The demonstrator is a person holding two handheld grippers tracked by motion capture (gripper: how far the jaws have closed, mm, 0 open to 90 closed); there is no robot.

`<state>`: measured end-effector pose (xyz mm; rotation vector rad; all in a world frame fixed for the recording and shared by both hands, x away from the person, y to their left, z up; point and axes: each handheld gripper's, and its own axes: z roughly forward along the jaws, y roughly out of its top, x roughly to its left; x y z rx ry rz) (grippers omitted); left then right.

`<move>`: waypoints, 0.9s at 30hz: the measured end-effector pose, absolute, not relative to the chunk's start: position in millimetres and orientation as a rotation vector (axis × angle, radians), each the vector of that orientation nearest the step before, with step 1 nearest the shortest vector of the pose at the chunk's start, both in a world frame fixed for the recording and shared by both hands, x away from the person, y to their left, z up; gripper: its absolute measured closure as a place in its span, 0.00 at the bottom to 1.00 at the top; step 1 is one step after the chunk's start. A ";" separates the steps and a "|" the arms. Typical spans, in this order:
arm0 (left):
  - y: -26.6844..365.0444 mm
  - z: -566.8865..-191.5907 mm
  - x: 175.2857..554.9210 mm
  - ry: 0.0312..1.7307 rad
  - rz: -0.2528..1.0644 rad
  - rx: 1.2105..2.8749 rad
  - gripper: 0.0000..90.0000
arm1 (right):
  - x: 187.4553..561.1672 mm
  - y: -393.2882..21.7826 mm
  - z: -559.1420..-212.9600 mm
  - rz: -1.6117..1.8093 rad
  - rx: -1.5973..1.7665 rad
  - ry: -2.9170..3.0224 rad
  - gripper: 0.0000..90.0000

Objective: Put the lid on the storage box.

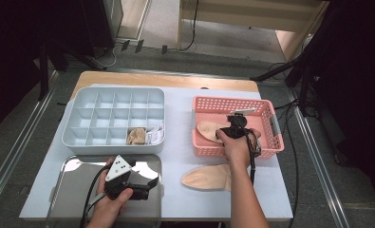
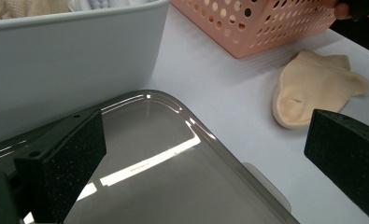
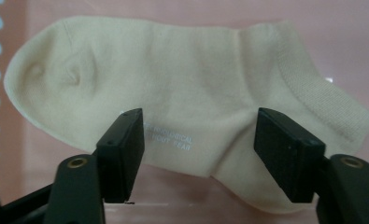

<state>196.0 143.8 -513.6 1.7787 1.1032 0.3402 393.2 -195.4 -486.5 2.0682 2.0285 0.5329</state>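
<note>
Inside the pink basket at the table's right, the right gripper hangs over a cream sock lying flat on the basket floor, jaws partly open astride its sole, gripping nothing. At near left, the left gripper waits wide open and empty over the steel tray. A second sock lies on the table just beside the basket. Closing too high could pinch only a fold of cloth, letting the sock slip free; reaching too deep could catch the basket floor.
</note>
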 end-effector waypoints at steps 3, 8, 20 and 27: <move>142.7 -514.2 196.1 1.102 0.330 1.785 0.00 | 396.2 -199.3 -486.8 0.465 2.059 2.028 0.62; 140.9 -514.0 195.3 1.095 0.328 1.793 0.00 | 396.9 -196.6 -486.4 0.391 1.998 2.058 0.80; 142.2 -514.9 197.4 1.110 0.323 1.793 0.00 | 371.5 -221.8 -467.3 0.815 1.983 2.007 0.98; 141.7 -514.5 197.0 1.112 0.325 1.788 0.00 | 360.8 -239.3 -429.1 0.869 1.838 1.787 0.98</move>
